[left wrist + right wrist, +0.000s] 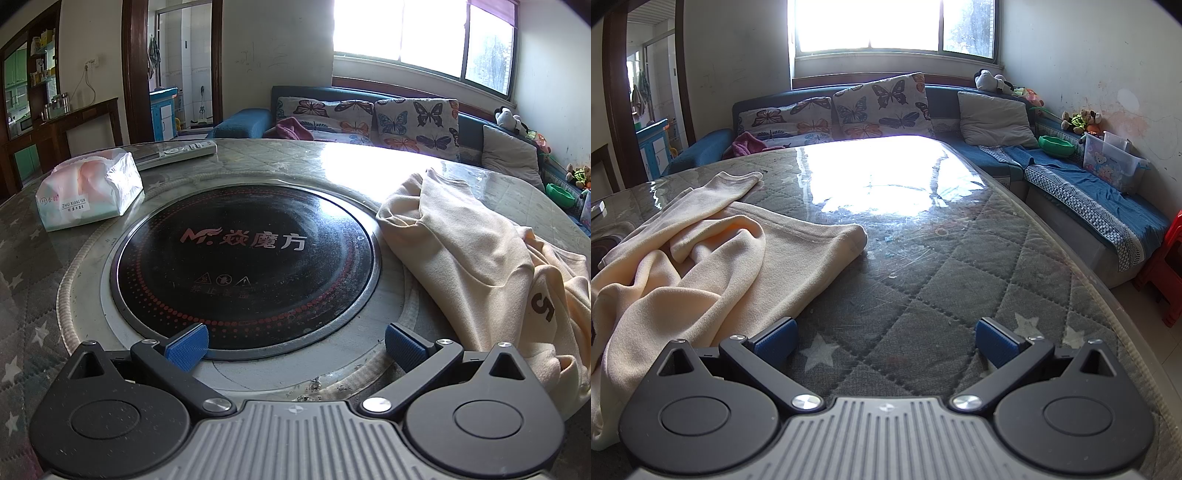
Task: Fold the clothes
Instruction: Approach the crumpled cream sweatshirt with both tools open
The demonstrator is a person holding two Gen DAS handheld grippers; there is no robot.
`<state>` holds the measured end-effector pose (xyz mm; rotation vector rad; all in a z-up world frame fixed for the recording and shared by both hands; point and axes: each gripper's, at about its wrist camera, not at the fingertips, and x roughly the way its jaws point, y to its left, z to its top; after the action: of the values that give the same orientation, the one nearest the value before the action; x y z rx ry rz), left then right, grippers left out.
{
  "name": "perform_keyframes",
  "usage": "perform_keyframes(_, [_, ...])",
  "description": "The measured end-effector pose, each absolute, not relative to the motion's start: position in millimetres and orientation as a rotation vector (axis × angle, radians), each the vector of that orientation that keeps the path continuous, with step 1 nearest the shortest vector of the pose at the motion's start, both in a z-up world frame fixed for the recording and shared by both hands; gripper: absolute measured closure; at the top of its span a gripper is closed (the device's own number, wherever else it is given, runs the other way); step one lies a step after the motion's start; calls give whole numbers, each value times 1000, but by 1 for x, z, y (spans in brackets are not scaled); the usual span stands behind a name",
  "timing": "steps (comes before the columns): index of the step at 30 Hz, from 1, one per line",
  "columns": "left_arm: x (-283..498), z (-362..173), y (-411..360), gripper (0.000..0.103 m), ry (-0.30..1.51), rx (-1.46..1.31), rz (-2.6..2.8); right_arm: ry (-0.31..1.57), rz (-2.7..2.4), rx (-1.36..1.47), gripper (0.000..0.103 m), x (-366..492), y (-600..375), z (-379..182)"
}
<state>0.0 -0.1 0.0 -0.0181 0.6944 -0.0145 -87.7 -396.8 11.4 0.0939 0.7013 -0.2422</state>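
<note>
A cream sweatshirt (480, 254) lies crumpled on the glass-topped table, to the right in the left wrist view, with a dark printed letter on it. In the right wrist view the same cream sweatshirt (701, 258) fills the left side, one sleeve stretched toward the far edge. My left gripper (295, 349) hovers open over the black round cooktop (243, 254), nothing between its blue pads. My right gripper (886, 343) is open above the bare quilted table surface (942, 266), its left pad close to the sweatshirt's hem without touching it.
A tissue pack (88, 192) and a white remote (177, 153) sit at the table's far left. A blue sofa with butterfly cushions (849, 110) wraps behind and to the right. A green bowl (1056, 146), a plastic box (1112, 162) and a red stool (1167, 273) stand at right.
</note>
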Motion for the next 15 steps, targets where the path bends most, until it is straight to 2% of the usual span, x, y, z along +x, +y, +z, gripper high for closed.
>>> perform_keyframes(15, [0,3,-2,0,729,-17,-25,709,-213,81,0,-97,-393,15])
